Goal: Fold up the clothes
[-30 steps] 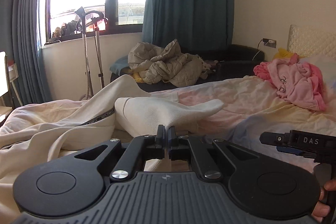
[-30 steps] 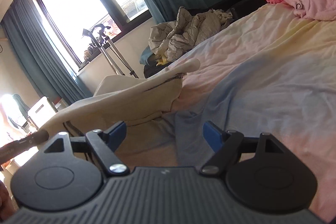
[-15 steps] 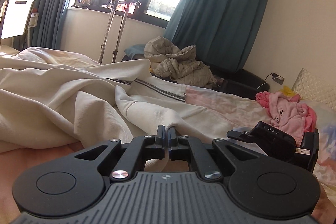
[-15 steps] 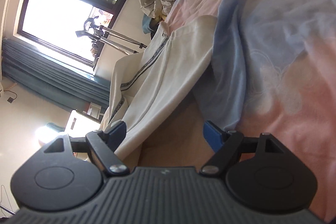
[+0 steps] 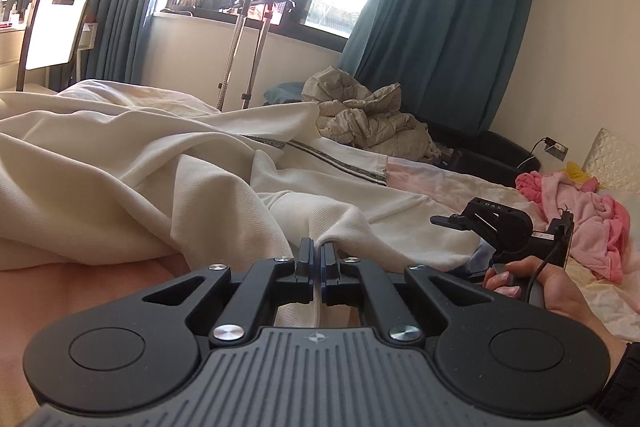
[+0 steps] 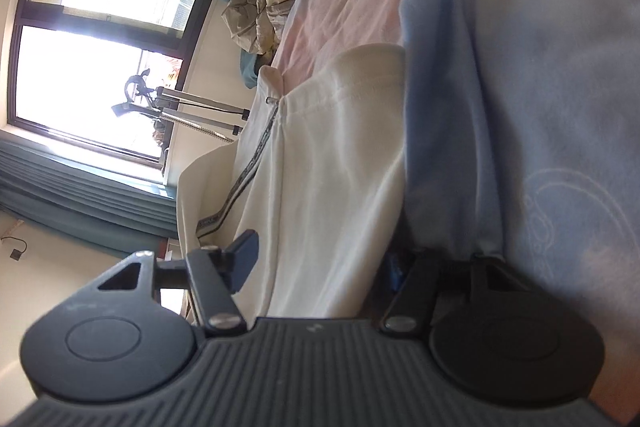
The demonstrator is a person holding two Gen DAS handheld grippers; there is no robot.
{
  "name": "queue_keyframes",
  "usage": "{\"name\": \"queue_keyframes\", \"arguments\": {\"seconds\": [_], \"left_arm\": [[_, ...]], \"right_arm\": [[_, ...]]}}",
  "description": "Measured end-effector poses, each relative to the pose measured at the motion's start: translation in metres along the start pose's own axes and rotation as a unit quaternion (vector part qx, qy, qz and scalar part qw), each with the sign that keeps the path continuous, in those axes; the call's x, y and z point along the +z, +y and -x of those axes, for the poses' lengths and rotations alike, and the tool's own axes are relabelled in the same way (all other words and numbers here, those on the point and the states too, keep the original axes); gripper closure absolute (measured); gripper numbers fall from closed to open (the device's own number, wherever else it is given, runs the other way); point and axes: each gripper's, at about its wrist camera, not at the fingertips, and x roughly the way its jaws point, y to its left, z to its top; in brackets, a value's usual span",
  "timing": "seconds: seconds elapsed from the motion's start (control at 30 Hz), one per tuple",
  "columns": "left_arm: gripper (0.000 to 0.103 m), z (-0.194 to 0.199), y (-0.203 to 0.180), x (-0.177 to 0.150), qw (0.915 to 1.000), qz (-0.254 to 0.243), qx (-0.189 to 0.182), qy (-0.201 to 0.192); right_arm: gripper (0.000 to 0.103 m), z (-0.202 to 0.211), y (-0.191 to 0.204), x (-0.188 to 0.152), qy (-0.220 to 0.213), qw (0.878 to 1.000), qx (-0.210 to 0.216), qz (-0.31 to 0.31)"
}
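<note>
A cream zip-up garment point(image 5: 132, 167) with a dark patterned zipper band lies rumpled across the left and near part of a bed point(image 5: 452, 183) covered in a pastel pink and blue sheet. The left gripper point(image 5: 317, 259) has its fingers pressed together on a fold of the cream cloth. The right gripper point(image 6: 320, 259), held in a hand point(image 5: 548, 287), has its fingers spread apart, the garment's edge between them. A pink garment point(image 5: 580, 215) lies far right; a beige quilted jacket point(image 5: 368, 119) is heaped beneath the window.

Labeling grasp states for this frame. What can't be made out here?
- Right wrist view: one finger of the right gripper lies under the cream zip-up garment; its tip is hidden.
- Left wrist view: left gripper body hides the pinched hem's lower part.
- Left wrist view: pink crumpled garment is cut off by the edge.
</note>
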Motion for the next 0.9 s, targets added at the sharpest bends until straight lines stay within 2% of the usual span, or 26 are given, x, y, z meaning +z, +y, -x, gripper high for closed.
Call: {"name": "queue_keyframes", "arguments": {"seconds": [0.07, 0.1, 0.13, 0.27, 0.4, 0.43, 0.5, 0.53, 0.57, 0.63, 0.7, 0.73, 0.8, 0.9], "left_arm": [[0.099, 0.000, 0.002, -0.001, 0.9999, 0.004, -0.010, -0.005], [0.099, 0.000, 0.003, -0.001, 0.9998, 0.007, -0.015, -0.007], [0.099, 0.000, 0.004, -0.002, 0.9997, 0.009, -0.020, -0.009], [0.099, -0.007, 0.006, -0.003, 0.9991, 0.016, -0.038, -0.003], [0.095, -0.008, 0.003, 0.000, 0.9957, 0.029, -0.088, -0.001], [0.089, -0.007, 0.000, 0.000, 0.9948, 0.021, -0.099, 0.000], [0.068, -0.006, -0.007, -0.002, 0.9920, 0.005, -0.126, 0.003], [0.048, -0.005, -0.008, -0.003, 0.9904, 0.002, -0.138, 0.006], [0.042, -0.005, -0.010, -0.004, 0.9886, 0.001, -0.150, 0.009], [0.042, -0.002, -0.010, -0.005, 0.9845, 0.001, -0.175, 0.004], [0.041, 0.000, -0.010, -0.006, 0.9793, 0.007, -0.202, -0.004], [0.038, 0.000, -0.009, -0.007, 0.9771, 0.011, -0.213, -0.005], [0.036, -0.002, -0.007, -0.008, 0.9779, 0.022, -0.208, -0.003], [0.036, -0.007, 0.004, -0.007, 0.9803, 0.060, -0.188, 0.008]], "right_arm": [[0.057, -0.009, 0.001, 0.008, -0.014, 1.000, -0.007, 0.005], [0.081, -0.010, 0.000, 0.011, -0.022, 1.000, -0.015, 0.006], [0.099, -0.010, -0.001, 0.014, -0.029, 0.999, -0.017, 0.004], [0.100, 0.011, 0.015, 0.021, -0.057, 0.998, -0.001, 0.028], [0.100, 0.049, 0.050, 0.036, -0.110, 0.990, 0.013, 0.087], [0.100, 0.061, 0.058, 0.041, -0.130, 0.986, 0.015, 0.100], [0.100, 0.085, 0.066, 0.055, -0.161, 0.981, 0.023, 0.103], [0.100, 0.097, 0.069, 0.063, -0.174, 0.979, 0.023, 0.102], [0.100, 0.108, 0.070, 0.070, -0.185, 0.977, 0.017, 0.106], [0.100, 0.133, 0.071, 0.083, -0.198, 0.973, 0.003, 0.115], [0.100, 0.148, 0.069, 0.093, -0.182, 0.976, -0.003, 0.118], [0.100, 0.158, 0.066, 0.097, -0.179, 0.975, -0.021, 0.129], [0.100, 0.178, 0.058, 0.103, -0.176, 0.970, -0.065, 0.153], [0.100, 0.193, 0.017, 0.109, -0.171, 0.972, -0.092, 0.136]]}}
